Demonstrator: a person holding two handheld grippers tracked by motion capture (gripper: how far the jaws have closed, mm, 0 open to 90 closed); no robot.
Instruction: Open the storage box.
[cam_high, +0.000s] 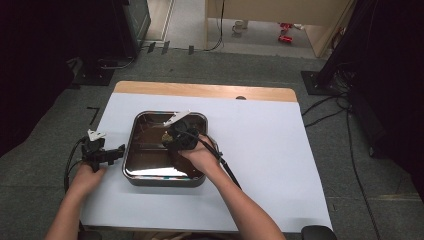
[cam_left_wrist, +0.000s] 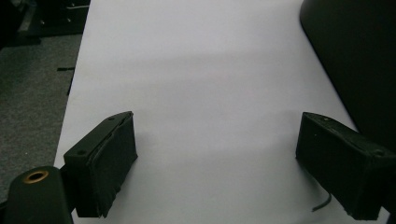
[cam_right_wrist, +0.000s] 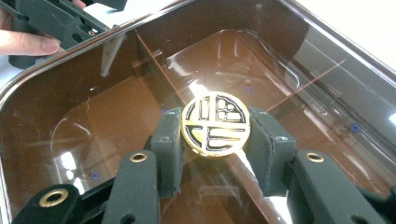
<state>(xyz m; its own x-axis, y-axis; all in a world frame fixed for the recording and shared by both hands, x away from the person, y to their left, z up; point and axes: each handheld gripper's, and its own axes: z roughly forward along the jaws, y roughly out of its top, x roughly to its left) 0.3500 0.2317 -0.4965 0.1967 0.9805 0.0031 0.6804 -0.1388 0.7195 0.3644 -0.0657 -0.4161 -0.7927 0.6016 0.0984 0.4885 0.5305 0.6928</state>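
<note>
Right gripper (cam_right_wrist: 215, 154) closed on round gold-and-black disc (cam_right_wrist: 216, 123); disc held inside steel tray (cam_high: 131, 150), above brown floor. Left gripper (cam_left_wrist: 217, 165) kept wide open over white sheet (cam_left_wrist: 201, 70), nothing clamped, just beside tray.

In the high view the gold disc (cam_high: 165, 135) is too small to read, and the right tool (cam_high: 172, 140) hides part of the tray (cam_high: 150, 176). The left gripper view's right edge cuts off the tray's dark wall.
</note>
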